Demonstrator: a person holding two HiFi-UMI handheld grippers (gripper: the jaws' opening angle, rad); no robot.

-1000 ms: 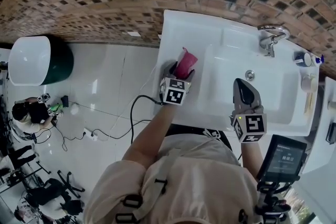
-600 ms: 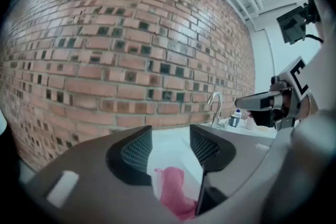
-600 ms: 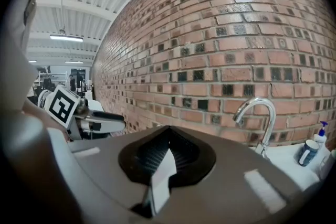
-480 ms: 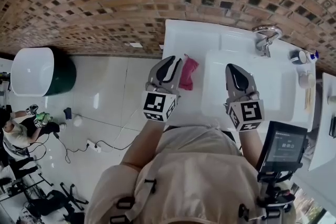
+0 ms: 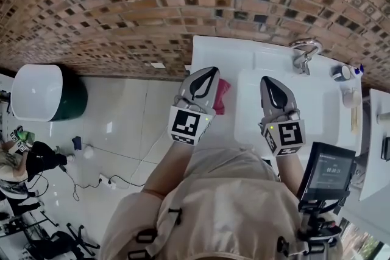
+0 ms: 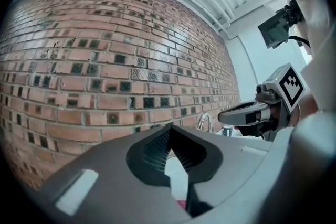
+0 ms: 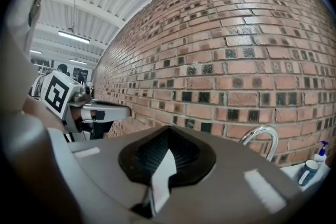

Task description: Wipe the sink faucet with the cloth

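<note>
Grey and shut: my left claw point(image 6: 170, 127) has just closed its jaws tip to tip, with nothing caught between them. Only a sliver of pink shows below through the gap behind the tips. My right claw point(image 7: 169, 129) is closed and empty too, its tips meeting in front of the brick wall point(image 7: 236, 50). In the head view both claws hang side by side over the white table point(image 5: 210, 49), pointing toward the top of the frame.

The cloth point(image 5: 220, 96), pink and crumpled, lies on the flat part of the table just left of the basin point(image 5: 323, 106). In the head view it peeks out at the right edge of my left claw. Neither claw touches it, and I judge my left claw to be raised clear above it. The faucet point(image 5: 303, 53), a chrome arch, stands at the upper right of that frame behind the basin, well apart from the cloth.

As I read it, no wiping is under way, since the cloth lies free. Whether the faucet has already had its wipe I cannot tell. If it is owed one, the next move calls for opening my left claw, lowering it onto the cloth and pinching a good fold. Then I would carry the cloth across the basin toward the upper right and rub along the spout's curve, with my right claw kept out of that path.
</note>
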